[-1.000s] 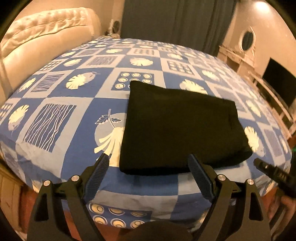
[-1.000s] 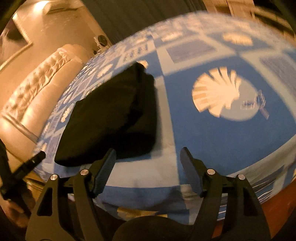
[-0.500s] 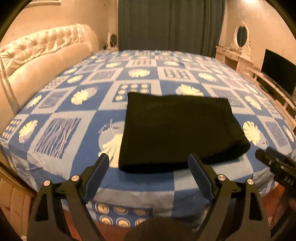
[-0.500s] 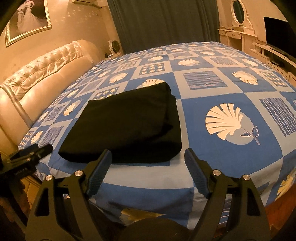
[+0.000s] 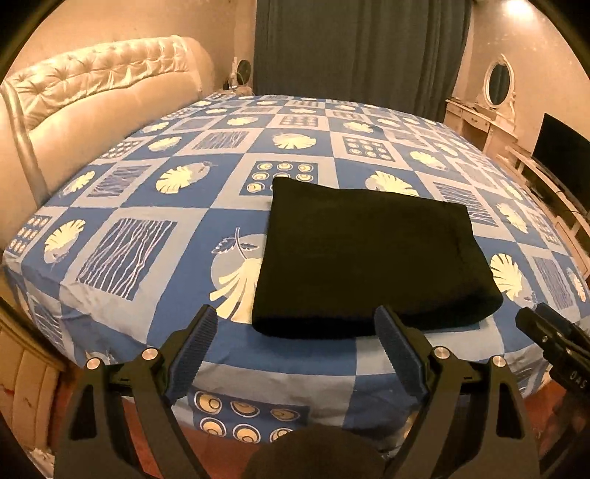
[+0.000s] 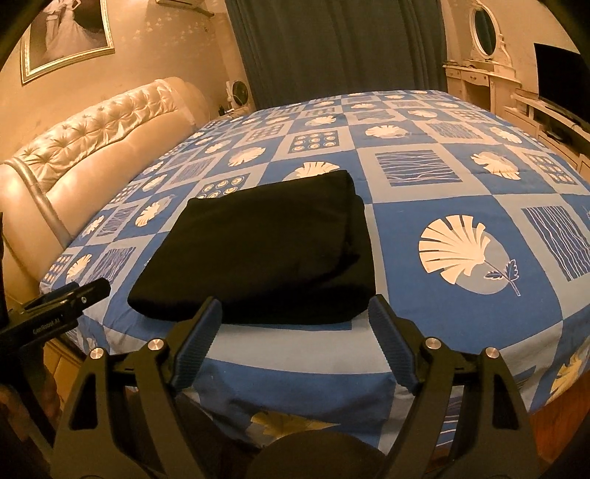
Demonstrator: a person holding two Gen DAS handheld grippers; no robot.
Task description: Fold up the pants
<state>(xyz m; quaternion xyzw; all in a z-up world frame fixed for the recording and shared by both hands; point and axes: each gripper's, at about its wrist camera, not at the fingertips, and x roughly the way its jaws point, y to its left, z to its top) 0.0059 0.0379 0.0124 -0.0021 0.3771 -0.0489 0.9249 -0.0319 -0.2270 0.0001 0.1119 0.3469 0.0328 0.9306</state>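
Note:
The black pants (image 5: 368, 258) lie folded into a flat, thick rectangle on the blue patterned bed (image 5: 166, 206), near its front edge. They also show in the right wrist view (image 6: 258, 250). My left gripper (image 5: 295, 331) is open and empty, held in front of the pants' near edge, off the bed. My right gripper (image 6: 295, 328) is open and empty, also just in front of the pants. Each gripper's tip shows in the other's view: the right one at the right edge of the left wrist view (image 5: 553, 342), the left one at the left edge of the right wrist view (image 6: 55, 309).
A cream tufted headboard (image 5: 92, 95) runs along the bed's left side. Dark curtains (image 5: 361, 48) hang behind. A white dresser with an oval mirror (image 6: 483, 29) and a TV (image 5: 560, 147) stand at the right. Wooden floor (image 6: 560, 423) shows below the bed's edge.
Both grippers have steadied and levelled, facing the bed. The right wrist view swung from a tilted close look to a square one. The pants have not moved.

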